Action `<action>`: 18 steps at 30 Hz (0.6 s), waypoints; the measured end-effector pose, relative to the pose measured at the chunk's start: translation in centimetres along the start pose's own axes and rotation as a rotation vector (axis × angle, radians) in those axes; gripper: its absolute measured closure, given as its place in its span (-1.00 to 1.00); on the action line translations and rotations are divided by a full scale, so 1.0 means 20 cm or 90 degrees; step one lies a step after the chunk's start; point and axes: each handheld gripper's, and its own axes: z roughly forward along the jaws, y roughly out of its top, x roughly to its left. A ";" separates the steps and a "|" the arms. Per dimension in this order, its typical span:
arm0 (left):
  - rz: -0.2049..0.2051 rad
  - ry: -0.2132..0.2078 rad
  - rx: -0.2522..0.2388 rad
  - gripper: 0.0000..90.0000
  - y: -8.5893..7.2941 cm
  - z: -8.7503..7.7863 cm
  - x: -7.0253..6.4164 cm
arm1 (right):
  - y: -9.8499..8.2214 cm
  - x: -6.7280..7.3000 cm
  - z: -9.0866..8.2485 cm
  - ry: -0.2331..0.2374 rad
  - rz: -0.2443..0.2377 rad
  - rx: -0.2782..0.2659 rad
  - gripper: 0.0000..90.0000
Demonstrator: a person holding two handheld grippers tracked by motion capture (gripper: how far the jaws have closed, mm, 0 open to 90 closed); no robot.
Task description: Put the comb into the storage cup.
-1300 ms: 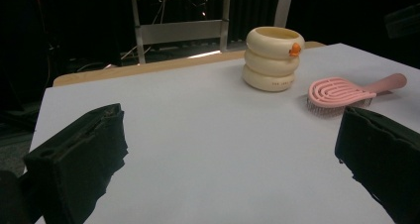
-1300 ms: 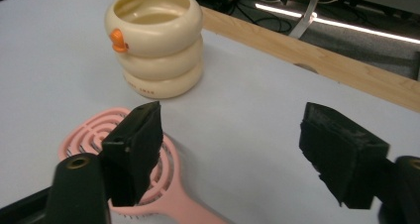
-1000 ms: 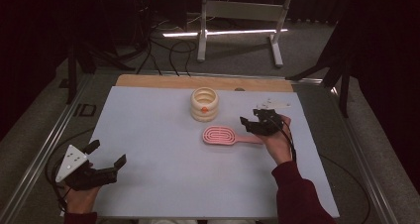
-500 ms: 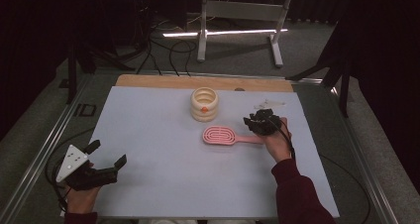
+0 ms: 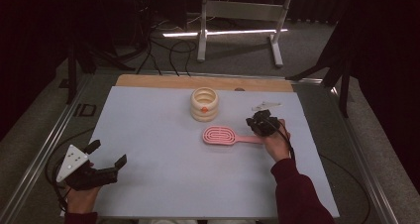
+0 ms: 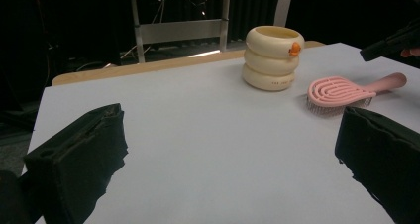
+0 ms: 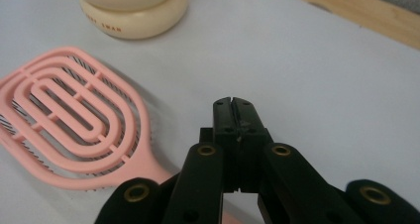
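My right gripper [image 7: 233, 105] has just been closing; its jaws meet above the pink plastic hairbrush [image 7: 74, 120] handle, perhaps missing it. My left gripper [image 5: 101, 157] stays spread.

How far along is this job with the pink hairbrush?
Nothing looks done yet: the pink hairbrush lies flat on the table beside the cream pot. In hand: the right gripper sits over the brush handle, its jaws just closed, pads meeting with nothing between them. The left gripper waits open. Gripping and moving the brush is left.
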 end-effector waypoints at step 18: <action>0.002 -0.002 0.001 -0.99 0.00 0.00 0.00 | -0.06 0.03 0.07 0.005 -0.025 0.084 1.00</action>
